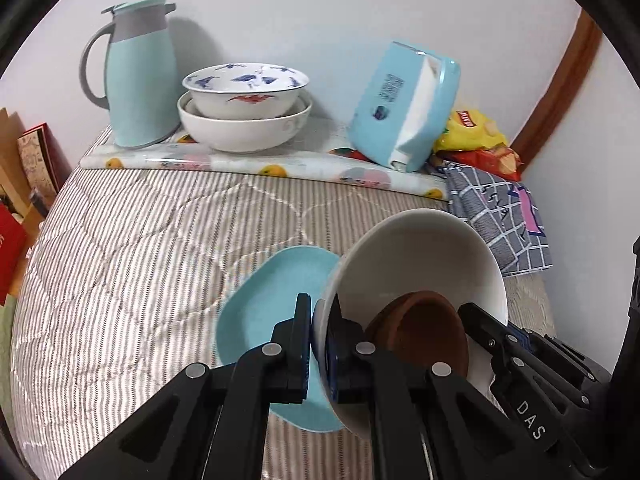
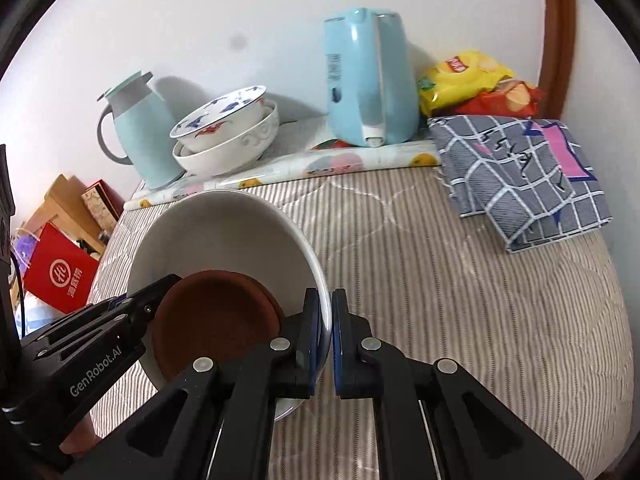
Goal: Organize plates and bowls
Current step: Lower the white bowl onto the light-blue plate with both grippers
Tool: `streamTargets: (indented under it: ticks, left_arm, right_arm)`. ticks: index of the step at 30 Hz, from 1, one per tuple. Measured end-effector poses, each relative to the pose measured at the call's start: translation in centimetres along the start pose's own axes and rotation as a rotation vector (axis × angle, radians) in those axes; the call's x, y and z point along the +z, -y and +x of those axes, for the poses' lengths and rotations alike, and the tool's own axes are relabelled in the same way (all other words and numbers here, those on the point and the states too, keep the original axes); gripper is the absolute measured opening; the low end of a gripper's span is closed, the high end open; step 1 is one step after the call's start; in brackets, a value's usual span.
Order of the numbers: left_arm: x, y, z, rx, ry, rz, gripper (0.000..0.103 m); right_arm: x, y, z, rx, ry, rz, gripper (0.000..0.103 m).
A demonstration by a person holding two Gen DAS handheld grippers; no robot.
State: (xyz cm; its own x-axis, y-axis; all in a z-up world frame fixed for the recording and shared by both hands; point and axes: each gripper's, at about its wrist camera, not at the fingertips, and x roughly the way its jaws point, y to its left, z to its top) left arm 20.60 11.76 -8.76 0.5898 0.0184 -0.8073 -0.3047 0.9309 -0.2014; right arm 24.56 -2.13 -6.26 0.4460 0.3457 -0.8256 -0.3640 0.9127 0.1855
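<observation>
Both grippers hold one white bowl (image 1: 420,256) by opposite rims, tilted above the striped quilt. My left gripper (image 1: 318,344) is shut on its left rim. My right gripper (image 2: 326,336) is shut on its right rim (image 2: 224,232); its fingers (image 1: 492,340) also show in the left wrist view. A small brown dish (image 1: 424,332) lies inside the bowl, seen too in the right wrist view (image 2: 216,320). A light blue plate (image 1: 276,304) lies on the quilt under the bowl. Two stacked bowls, a blue-patterned one (image 1: 246,88) inside a white one (image 1: 244,128), stand at the back.
At the back on a fruit-print mat (image 1: 256,164) stand a pale blue jug (image 1: 140,76) and a blue kettle (image 1: 404,104). Snack bags (image 1: 476,140) and a folded checked cloth (image 1: 504,216) lie at the back right. Boxes and a red bag (image 2: 60,272) sit beyond the left edge.
</observation>
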Motion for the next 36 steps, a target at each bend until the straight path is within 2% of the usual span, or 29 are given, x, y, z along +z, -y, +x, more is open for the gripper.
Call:
streamTargets:
  ticks: [10,23,36]
  left_arm:
    - [-0.1,-3.0,1.8,0.031,-0.038,-0.035,0.007]
    - [-0.7,-4.8,5.0,0.021,-0.101,-0.052,0.007]
    - [-1.0,-4.8,5.8,-0.012,-0.125,-0.046,0.008]
  right_arm:
    - [-0.1,-2.1,2.9,0.025,-0.048,-0.022,0.006]
    - [-0.7,-2.8,6.4,0.008,-0.127,-0.036,0.006]
    - [-0.5,-2.6,6.5,0.001,-0.166,-0.049,0.008]
